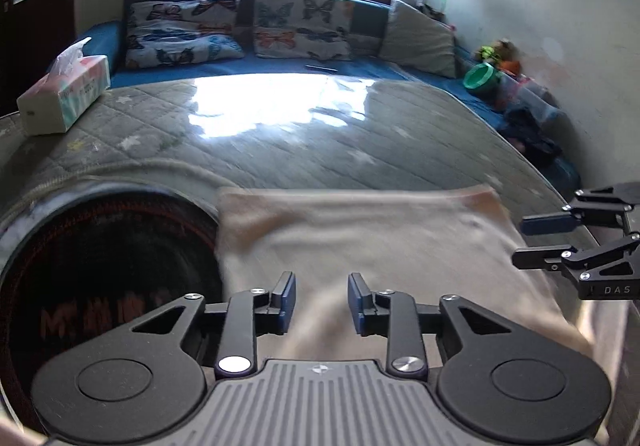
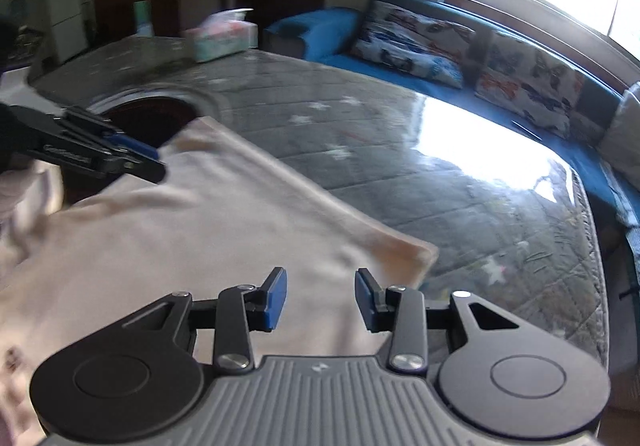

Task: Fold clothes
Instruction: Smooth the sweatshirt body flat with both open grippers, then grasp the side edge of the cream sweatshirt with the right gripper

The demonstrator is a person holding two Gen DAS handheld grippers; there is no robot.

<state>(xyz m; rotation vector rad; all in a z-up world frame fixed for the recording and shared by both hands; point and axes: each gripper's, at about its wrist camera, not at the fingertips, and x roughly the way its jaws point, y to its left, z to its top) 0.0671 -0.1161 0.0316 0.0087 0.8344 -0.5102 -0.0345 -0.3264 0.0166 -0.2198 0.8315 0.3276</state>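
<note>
A pale beige garment lies spread flat on the grey quilted table, with its far edge straight and folded over. My left gripper hovers open above its near left part, nothing between the blue pads. From the right wrist view the same garment stretches left to right, its far right corner tinted orange. My right gripper is open above the cloth near that corner and holds nothing. Each gripper shows in the other's view: the right gripper at the cloth's right edge, the left gripper at the cloth's left edge.
A round dark opening is set in the table just left of the garment. A tissue box stands at the far left of the table. Behind it runs a blue sofa with butterfly cushions; toys and a green bowl sit at right.
</note>
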